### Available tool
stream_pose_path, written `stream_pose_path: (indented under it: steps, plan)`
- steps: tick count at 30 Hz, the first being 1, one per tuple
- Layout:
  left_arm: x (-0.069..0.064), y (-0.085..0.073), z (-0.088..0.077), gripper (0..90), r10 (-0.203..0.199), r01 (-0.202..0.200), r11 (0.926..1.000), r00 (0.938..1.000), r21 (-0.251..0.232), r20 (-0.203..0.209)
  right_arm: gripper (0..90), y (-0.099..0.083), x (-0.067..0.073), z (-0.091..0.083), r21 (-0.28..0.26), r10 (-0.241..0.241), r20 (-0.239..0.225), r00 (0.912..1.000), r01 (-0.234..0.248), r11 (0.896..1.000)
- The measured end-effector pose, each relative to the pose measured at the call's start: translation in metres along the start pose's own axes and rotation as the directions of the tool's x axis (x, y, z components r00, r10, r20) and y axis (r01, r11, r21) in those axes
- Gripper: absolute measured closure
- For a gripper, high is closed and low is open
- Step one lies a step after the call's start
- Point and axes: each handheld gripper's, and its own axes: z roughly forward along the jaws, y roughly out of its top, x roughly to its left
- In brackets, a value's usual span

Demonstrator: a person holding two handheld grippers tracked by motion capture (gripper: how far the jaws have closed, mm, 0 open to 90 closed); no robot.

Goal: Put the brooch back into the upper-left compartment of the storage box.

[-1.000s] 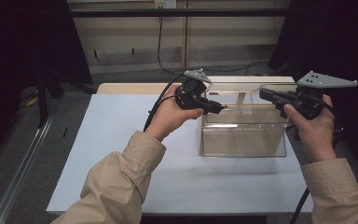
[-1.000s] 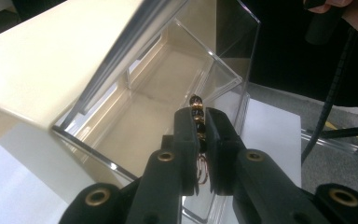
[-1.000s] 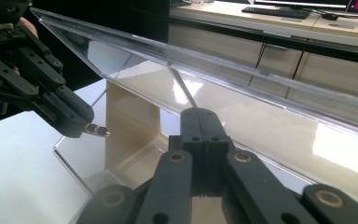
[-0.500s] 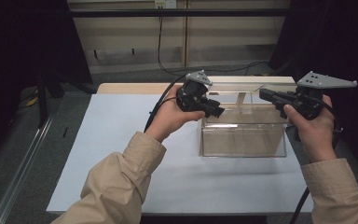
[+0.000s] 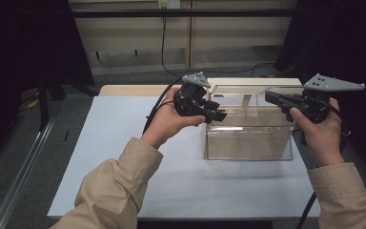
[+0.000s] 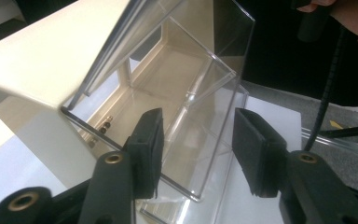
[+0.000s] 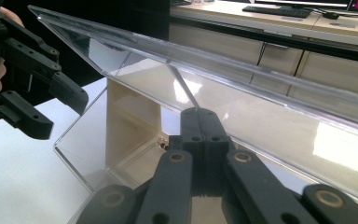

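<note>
A clear acrylic box point(image 5: 248, 143) stands on the white table point(image 5: 138, 157), its clear lid point(image 7: 261, 93) raised and tilted. My right gripper point(image 5: 270, 98) is at the box's upper right, and its jaws point(image 7: 199, 114) are shut on the lid's thin edge. My left gripper point(image 5: 220, 116) hovers at the box's upper left corner. Its jaws have just been opening and stand apart point(image 6: 198, 126); the box's clear corner point(image 6: 200, 79) shows between them, touched by neither pad. A cream panel point(image 6: 28, 70) forms the box's back.
Two small metal fittings point(image 6: 105, 127) sit on the box's floor by the cream panel. A wooden strip point(image 5: 128, 89) borders the table's far edge, with cabinets and a hanging cable point(image 5: 163, 38) behind. The floor drops away at left.
The left gripper's jaws have spread apart and drawn slightly back from the box's left top edge. The right gripper and the lid have stayed put.
</note>
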Motion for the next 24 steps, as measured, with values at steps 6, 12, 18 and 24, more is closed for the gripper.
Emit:
stream_pose_path:
  steps: [6,12,18,24]
  plan:
    - [-0.003,-0.003,-0.005,47.0,0.001,-0.001,1.0000,1.0000,0.002,0.003,90.0,-0.002,0.000,-0.001,0.002,0.006,0.000,1.0000,-0.006,1.000]
    - [-0.004,-0.004,-0.009,41.1,0.000,0.000,0.9999,1.0000,0.010,-0.001,90.0,-0.002,0.001,-0.004,0.005,0.006,-0.004,1.0000,-0.006,1.000]
    - [-0.003,-0.005,-0.012,36.1,-0.008,0.008,0.9999,0.9998,0.009,-0.016,90.0,-0.003,0.002,-0.004,0.021,0.001,-0.010,1.0000,-0.001,1.000]
    - [-0.003,-0.009,-0.015,34.1,-0.004,0.004,0.9998,0.9997,0.020,-0.022,90.0,-0.007,0.005,-0.005,0.024,0.004,-0.015,0.9999,-0.004,1.000]
